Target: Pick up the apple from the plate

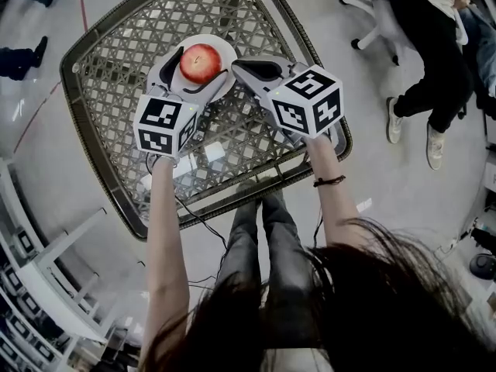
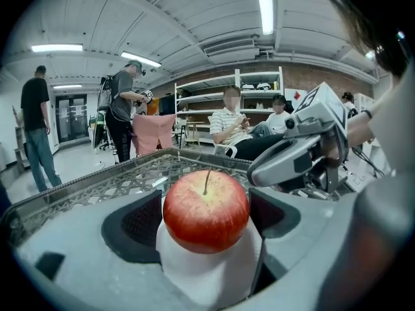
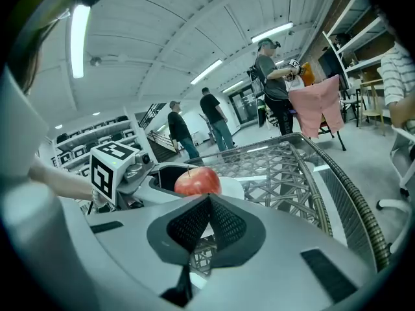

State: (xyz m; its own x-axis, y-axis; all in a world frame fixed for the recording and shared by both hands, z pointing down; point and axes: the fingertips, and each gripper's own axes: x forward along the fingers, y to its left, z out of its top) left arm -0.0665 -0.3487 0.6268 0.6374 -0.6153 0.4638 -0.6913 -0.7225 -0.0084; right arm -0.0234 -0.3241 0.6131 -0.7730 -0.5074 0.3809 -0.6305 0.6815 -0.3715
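The round red apple [image 1: 200,63] sits on the round white plate [image 1: 227,51] on the woven lattice surface [image 1: 116,68], between the left gripper's [image 1: 199,67] spread fingers. At the plate's 3 o'clock, the right gripper's [image 1: 236,67] fingers are pressed together, holding nothing.

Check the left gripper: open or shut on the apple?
Open. On the left gripper, pads stand either side of the apple, not pressing it.

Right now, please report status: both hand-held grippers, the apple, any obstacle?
Left hand-held gripper open, astride apple on plate. Right hand-held gripper shut, empty, beside plate. Nothing in the way.
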